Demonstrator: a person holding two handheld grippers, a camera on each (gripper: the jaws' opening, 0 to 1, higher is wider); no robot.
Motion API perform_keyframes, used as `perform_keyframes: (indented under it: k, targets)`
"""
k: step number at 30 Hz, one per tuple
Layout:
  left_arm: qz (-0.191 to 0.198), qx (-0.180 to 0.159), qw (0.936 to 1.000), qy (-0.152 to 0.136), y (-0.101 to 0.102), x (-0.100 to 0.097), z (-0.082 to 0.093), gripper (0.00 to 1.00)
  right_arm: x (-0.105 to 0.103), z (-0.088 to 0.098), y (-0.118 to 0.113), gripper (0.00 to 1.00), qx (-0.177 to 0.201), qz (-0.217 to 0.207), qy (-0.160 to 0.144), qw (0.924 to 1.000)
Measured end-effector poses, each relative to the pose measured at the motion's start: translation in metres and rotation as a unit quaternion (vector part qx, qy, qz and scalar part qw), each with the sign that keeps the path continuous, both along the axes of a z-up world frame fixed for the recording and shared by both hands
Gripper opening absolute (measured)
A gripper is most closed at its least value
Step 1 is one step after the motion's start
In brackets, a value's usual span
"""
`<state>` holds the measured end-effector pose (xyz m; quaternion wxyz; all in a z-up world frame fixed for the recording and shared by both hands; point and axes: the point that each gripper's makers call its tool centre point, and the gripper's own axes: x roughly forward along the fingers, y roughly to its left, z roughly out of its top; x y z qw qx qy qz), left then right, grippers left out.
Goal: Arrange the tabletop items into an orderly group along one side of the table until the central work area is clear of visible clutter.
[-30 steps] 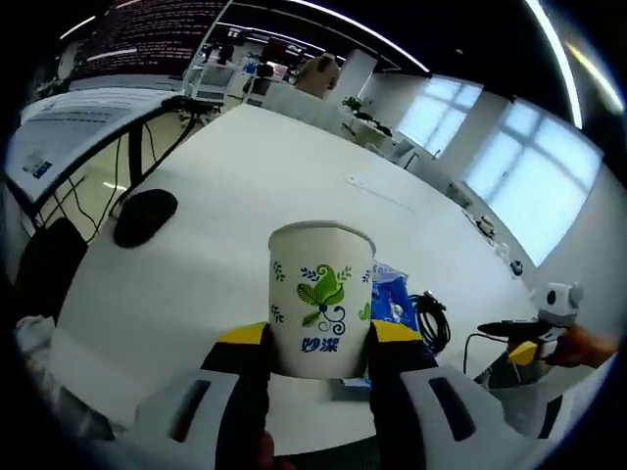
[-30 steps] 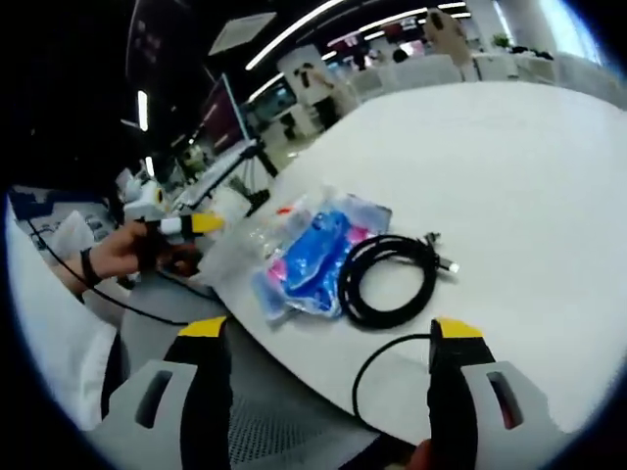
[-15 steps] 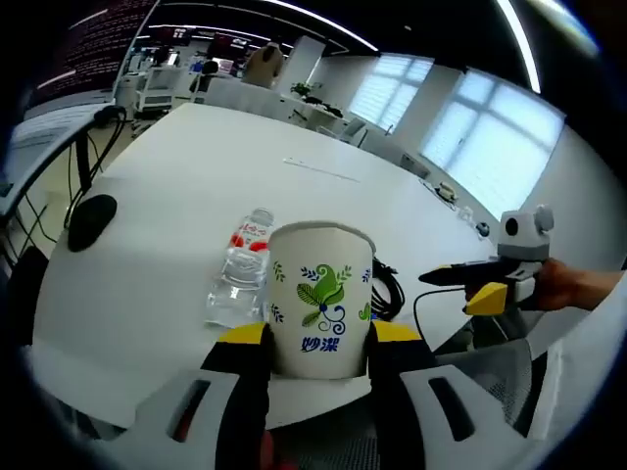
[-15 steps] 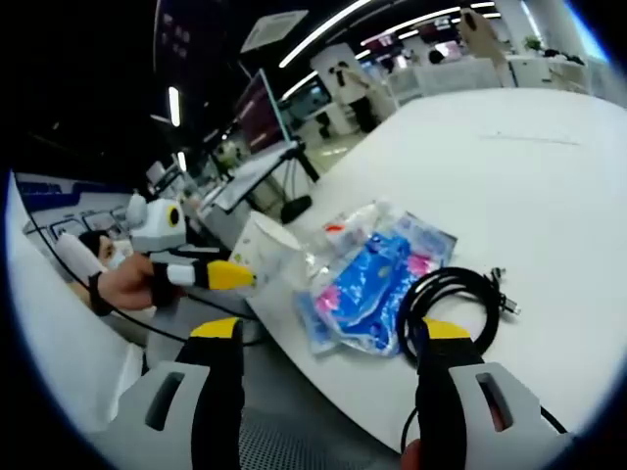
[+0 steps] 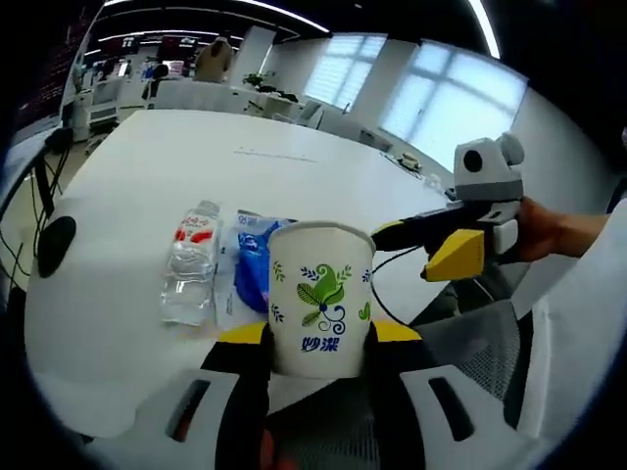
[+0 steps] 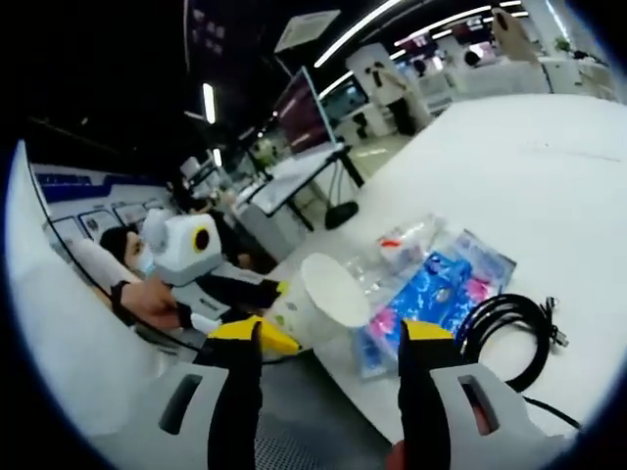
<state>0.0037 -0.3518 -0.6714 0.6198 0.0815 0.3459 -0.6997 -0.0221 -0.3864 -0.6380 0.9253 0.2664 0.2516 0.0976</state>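
Note:
A white paper cup (image 5: 320, 294) with a green leaf print stands upright between the jaws of my left gripper (image 5: 318, 335), which is shut on it. Beyond the cup, on the white table (image 5: 186, 166), lie a clear water bottle (image 5: 188, 264) and a blue packet (image 5: 253, 266). My right gripper (image 5: 453, 247) comes in from the right, held by a hand. In the right gripper view, my right gripper (image 6: 330, 338) is open, and the cup (image 6: 315, 302) hangs off the table edge in the left gripper (image 6: 269, 338). The bottle (image 6: 407, 240), the packet (image 6: 431, 294) and a coiled black cable (image 6: 509, 325) lie close together.
A black mouse (image 5: 54, 243) sits near the table's left edge, and in the right gripper view the mouse (image 6: 343, 213) lies beyond the bottle. A mesh chair back (image 5: 460, 338) is below the table edge. Desks with monitors (image 6: 313, 108) stand behind. The far tabletop (image 6: 549, 127) is bare.
The left view has swung right, bringing the bottle and packet in behind the cup, which stays gripped. The two grippers have drawn closer together; the right jaws look a little narrower.

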Motion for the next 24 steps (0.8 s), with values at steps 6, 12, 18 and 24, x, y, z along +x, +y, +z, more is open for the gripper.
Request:
perform_keyframes:
  k: [6, 12, 18, 24]
  targets:
    - [-0.035, -0.002, 0.9992, -0.017, -0.001, -0.010, 0.002, 0.38, 0.002, 0.002, 0.011, 0.48, 0.015, 0.017, -0.005, 0.9997]
    - [-0.077, 0.001, 0.9960, -0.045, 0.001, -0.021, 0.000, 0.38, 0.002, 0.005, 0.020, 0.40, 0.029, 0.027, -0.013, 0.9991]
    - [-0.101, -0.005, 0.9934, -0.054, 0.001, -0.029, 0.003, 0.38, 0.003, 0.007, 0.031, 0.26, 0.046, 0.036, -0.016, 0.9981]
    - [-0.121, 0.001, 0.9906, -0.064, 0.003, -0.034, 0.000, 0.38, 0.006, 0.013, 0.031, 0.07, 0.065, 0.031, -0.030, 0.9969]
